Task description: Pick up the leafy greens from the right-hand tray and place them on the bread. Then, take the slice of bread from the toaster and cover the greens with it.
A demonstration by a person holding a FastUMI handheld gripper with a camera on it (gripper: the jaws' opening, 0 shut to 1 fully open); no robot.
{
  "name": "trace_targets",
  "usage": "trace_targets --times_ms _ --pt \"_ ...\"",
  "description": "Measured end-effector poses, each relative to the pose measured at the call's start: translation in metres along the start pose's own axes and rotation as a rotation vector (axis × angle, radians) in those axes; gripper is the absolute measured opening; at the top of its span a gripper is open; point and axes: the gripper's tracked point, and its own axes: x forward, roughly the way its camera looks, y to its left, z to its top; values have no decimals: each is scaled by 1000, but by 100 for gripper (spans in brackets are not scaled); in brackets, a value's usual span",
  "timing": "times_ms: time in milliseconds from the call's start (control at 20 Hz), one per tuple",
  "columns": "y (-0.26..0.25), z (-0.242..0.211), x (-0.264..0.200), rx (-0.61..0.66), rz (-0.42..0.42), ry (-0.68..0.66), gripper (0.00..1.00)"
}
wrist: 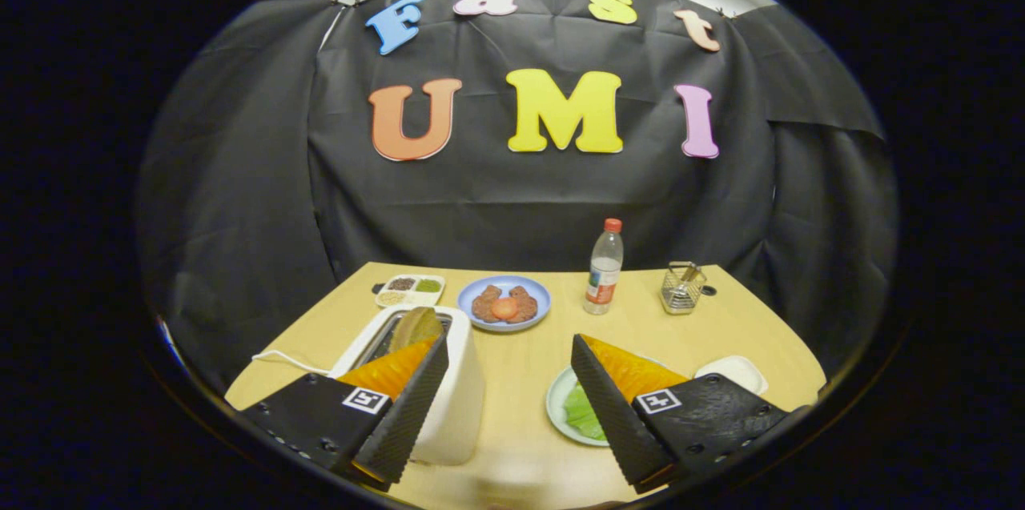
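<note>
Backdrop: black cloth hangs behind a pale wooden table (528,382), which carries everything we see.
Fingers: our gripper (508,398) hovers above the table's near edge, its fingers spread wide with bare tabletop between them; we hold nothing.
Leafy greens: the greens (578,412) lie on a pale round tray (554,406) near the table's near right part, just beside and partly tucked behind the right finger. A white dish (737,371) sits close behind that finger.
Key relation: the greens lie to the right of the gap between the fingers, not between them, so we judge the coming move needs a shift rightward and down. Their long axis we cannot tell, as the finger covers much of them.
Toaster: the white toaster (460,406) stands at the near left, partly behind the left finger, with a bread slice (416,326) poking upright from its slot.
Far edge: a blue plate (480,290) holding brown pieces and something round and orange, a divided tray (410,291), a bottle (604,270) and a wire holder (682,288).
Progress: the greens are not yet picked, we judge.
</note>
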Motion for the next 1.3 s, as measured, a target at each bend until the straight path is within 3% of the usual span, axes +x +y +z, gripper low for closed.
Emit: trace_targets --times_ms 200,500,700,950,1050,1150,1300 --pt "34 5 21 -13 45 40 96" --pt "54 -1 65 -48 26 125 96" --pt "62 -19 86 -90 15 213 59" --pt "68 -25 88 -87 36 225 23" --pt "72 -26 87 -86 54 236 23" --pt "70 -25 82 -80 60 222 11" --pt "68 -18 75 -67 68 203 11"
